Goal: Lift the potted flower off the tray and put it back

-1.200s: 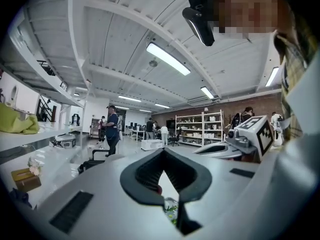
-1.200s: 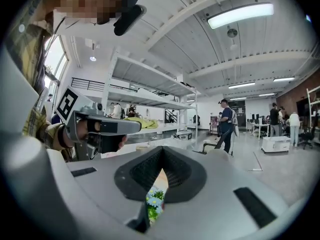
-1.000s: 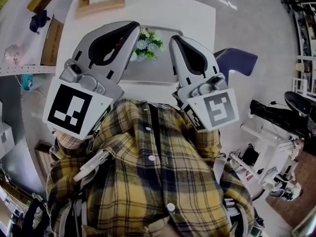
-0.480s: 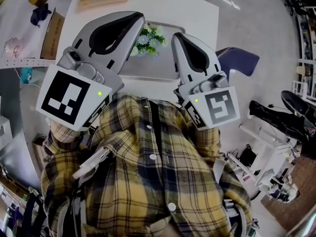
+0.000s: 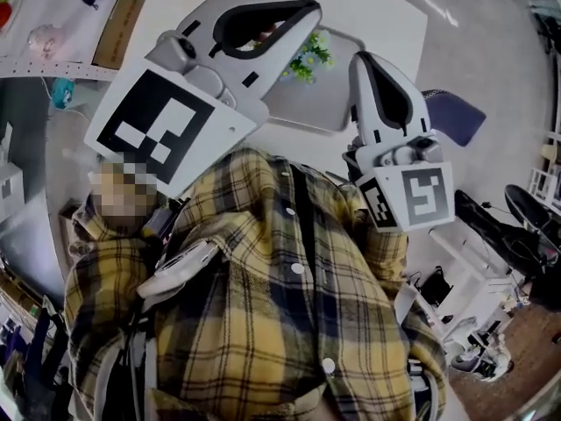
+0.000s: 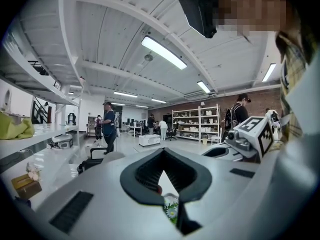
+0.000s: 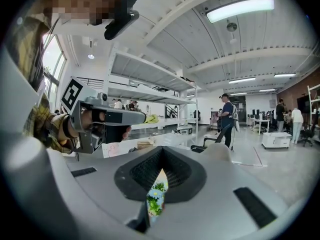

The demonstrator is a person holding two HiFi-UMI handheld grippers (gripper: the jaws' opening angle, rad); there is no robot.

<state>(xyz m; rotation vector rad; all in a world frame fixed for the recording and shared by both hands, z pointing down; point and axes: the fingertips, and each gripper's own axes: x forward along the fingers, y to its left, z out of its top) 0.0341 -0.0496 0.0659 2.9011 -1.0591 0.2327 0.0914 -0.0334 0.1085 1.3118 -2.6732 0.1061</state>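
The potted flower (image 5: pixel 308 57), small white and blue blooms with green leaves, stands on the grey tray (image 5: pixel 307 108) on the white table. My left gripper (image 5: pixel 302 14) hangs above and left of the flower, jaws shut with nothing in them. Held to the right of the flower, my right gripper (image 5: pixel 369 61) is also shut and empty. Both are held up off the table, pointing roughly level. In the left gripper view the flower (image 6: pixel 172 211) peeks through a gap under the shut left gripper (image 6: pixel 163 159). The right gripper view shows the flower (image 7: pixel 156 196) likewise below the right gripper (image 7: pixel 161 165).
A cardboard box (image 5: pixel 118 11) lies left of the table and a purple chair (image 5: pixel 456 117) stands to its right. The person's plaid shirt (image 5: pixel 263 305) fills the lower head view. Several people (image 7: pixel 227 116) stand among shelves (image 6: pixel 195 124) across the room.
In the head view the left gripper now looks larger and higher, covering more of the tray's left side. The whole view has shifted rightwards. The flower stays on the tray; both jaws stay shut.
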